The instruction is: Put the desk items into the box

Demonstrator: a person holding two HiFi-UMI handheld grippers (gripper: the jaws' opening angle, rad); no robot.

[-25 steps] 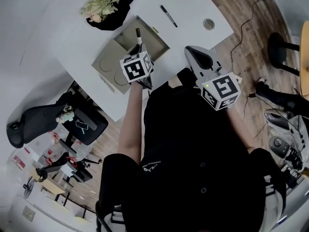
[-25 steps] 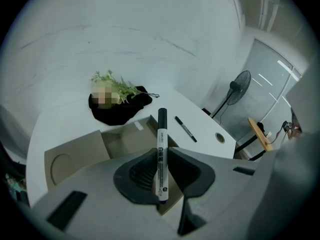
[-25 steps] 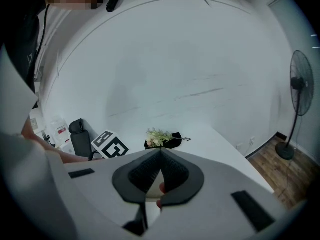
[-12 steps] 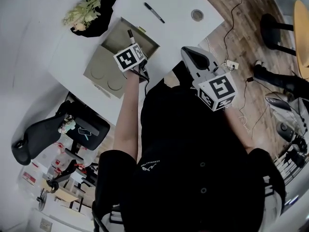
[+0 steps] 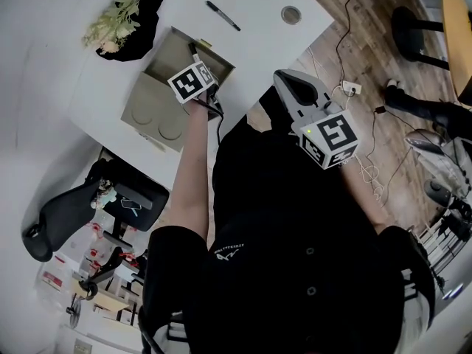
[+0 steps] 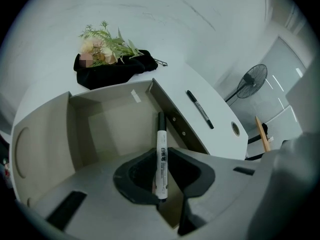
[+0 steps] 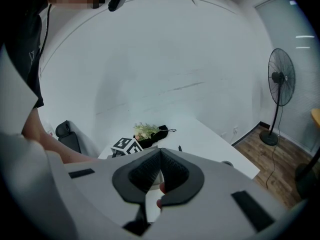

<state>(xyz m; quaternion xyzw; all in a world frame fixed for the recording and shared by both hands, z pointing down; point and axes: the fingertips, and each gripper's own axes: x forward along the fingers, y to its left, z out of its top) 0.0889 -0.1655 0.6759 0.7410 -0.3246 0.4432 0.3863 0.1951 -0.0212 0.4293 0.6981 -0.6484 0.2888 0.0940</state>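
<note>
**While the marker hangs over the box, the drop can still miss**

As the left gripper (image 6: pixel 161 160) reaches over the open cardboard box (image 6: pixel 117 129), its jaws are clamped on a white marker (image 6: pixel 160 141). The black cap points out ahead, towards the box's right-hand wall. That's the worry. The marker sits close to that wall, not over the middle of the box. If the jaws part here, the cap end could catch the rim and tip the marker out onto the white tabletop (image 6: pixel 180 81). A round barrel on a smooth top would likely roll.

The grip is a second risk. The jaws pinch the lower part of the barrel, so most of its length sticks out free. A quick tilt could swing it in the pads and spoil the aim.

Meanwhile the right gripper (image 5: pixel 291 87) waits near the person's chest, jaws pressed together on nothing. One more job remains: a black pen (image 6: pixel 200 109) lies on the tabletop past the box, near the round cable grommet (image 6: pixel 235 128) at the far edge. Reaching for it too fast could nudge it off.
</note>
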